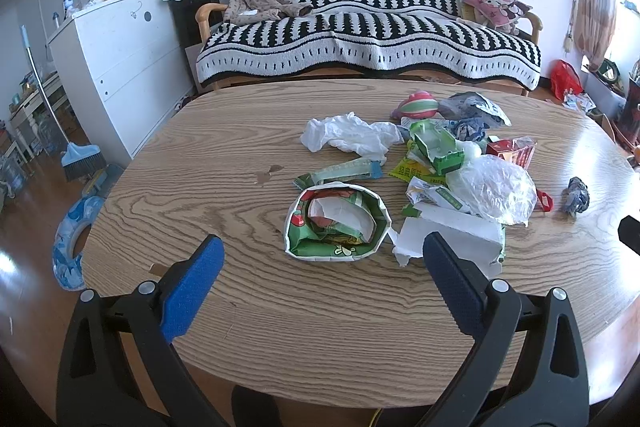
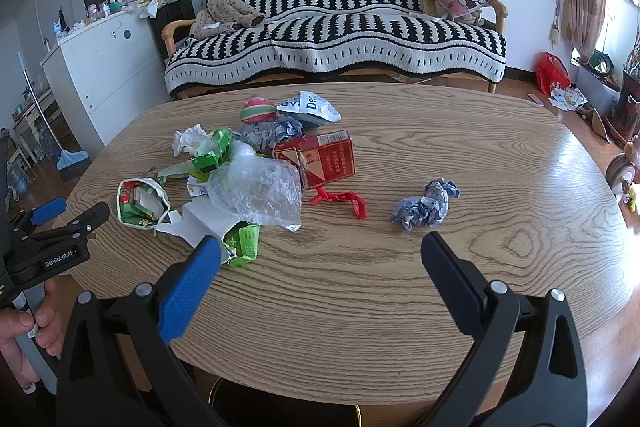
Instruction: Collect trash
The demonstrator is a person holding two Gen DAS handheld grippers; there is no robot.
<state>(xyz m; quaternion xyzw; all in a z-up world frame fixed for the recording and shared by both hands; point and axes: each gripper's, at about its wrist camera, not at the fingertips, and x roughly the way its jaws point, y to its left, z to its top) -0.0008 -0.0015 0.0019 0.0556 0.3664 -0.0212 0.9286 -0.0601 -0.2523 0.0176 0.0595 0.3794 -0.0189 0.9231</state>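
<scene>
Trash lies in a pile on the oval wooden table (image 1: 208, 155). A green and white printed bag (image 1: 336, 223) stands open, holding wrappers. Around it lie a white tissue (image 1: 352, 135), a clear plastic bag (image 1: 496, 187), a red box (image 2: 320, 159), a red ribbon (image 2: 340, 201) and a crumpled blue-grey paper ball (image 2: 426, 203). My left gripper (image 1: 322, 255) is open and empty, just in front of the printed bag. My right gripper (image 2: 320, 251) is open and empty, in front of the ribbon and the paper ball. The left gripper also shows in the right wrist view (image 2: 60, 219).
A sofa (image 1: 360, 35) with a black and white cover stands behind the table. A white cabinet (image 1: 116, 67) and a broom (image 1: 80, 155) are at the left. A blue inflatable ring (image 1: 72, 239) lies on the floor. A red bag (image 2: 552, 73) sits at the right wall.
</scene>
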